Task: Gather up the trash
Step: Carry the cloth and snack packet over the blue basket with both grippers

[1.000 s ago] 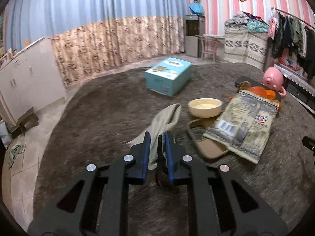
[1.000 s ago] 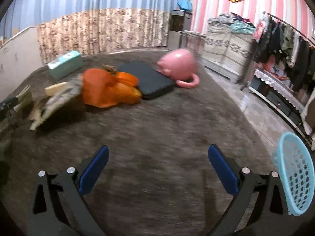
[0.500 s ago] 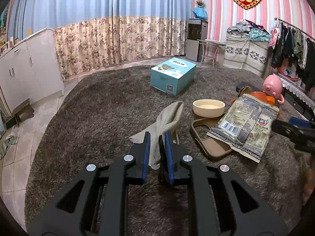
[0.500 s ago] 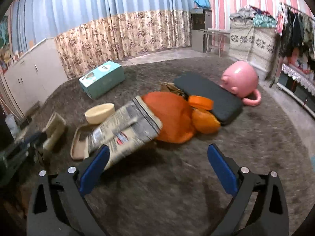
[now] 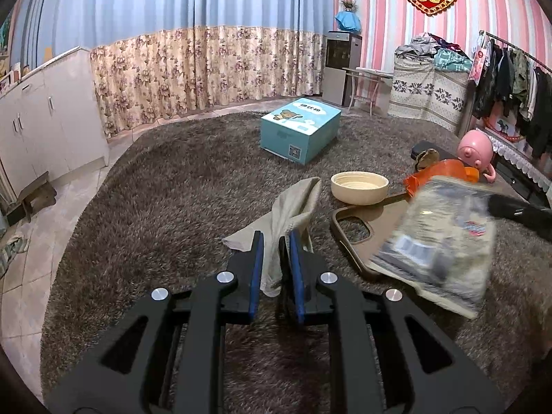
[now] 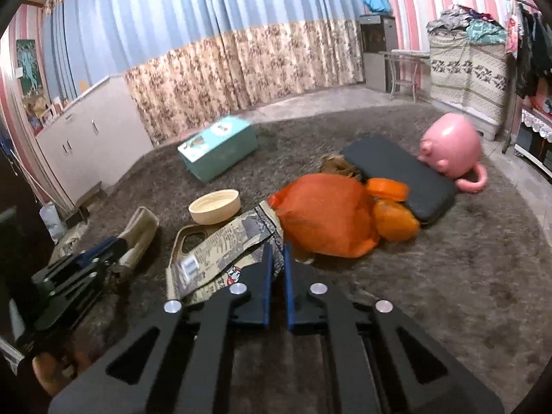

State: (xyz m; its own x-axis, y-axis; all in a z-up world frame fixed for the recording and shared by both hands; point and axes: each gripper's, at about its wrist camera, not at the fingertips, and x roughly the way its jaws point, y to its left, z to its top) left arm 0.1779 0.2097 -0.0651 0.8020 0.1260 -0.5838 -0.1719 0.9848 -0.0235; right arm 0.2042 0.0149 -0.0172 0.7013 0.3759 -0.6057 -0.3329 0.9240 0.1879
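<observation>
My left gripper (image 5: 274,238) is shut on a beige crumpled cloth-like wrapper (image 5: 288,207) lying on the brown carpet; it also shows in the right wrist view (image 6: 139,233). My right gripper (image 6: 277,253) is shut on the edge of a printed snack bag (image 6: 224,255), which shows lifted and blurred in the left wrist view (image 5: 438,238). An orange plastic bag (image 6: 327,219) lies just beyond the snack bag.
A brown tray (image 5: 365,220) lies under the snack bag, with a cream bowl (image 5: 359,187) behind it. A teal box (image 5: 300,129), a black cushion (image 6: 403,172) and a pink pig toy (image 6: 452,150) sit farther back. White cabinets (image 5: 41,120) line the left wall.
My right gripper moved in from the right and closed on the snack bag's edge, lifting it. My left gripper stays shut on the beige wrapper.
</observation>
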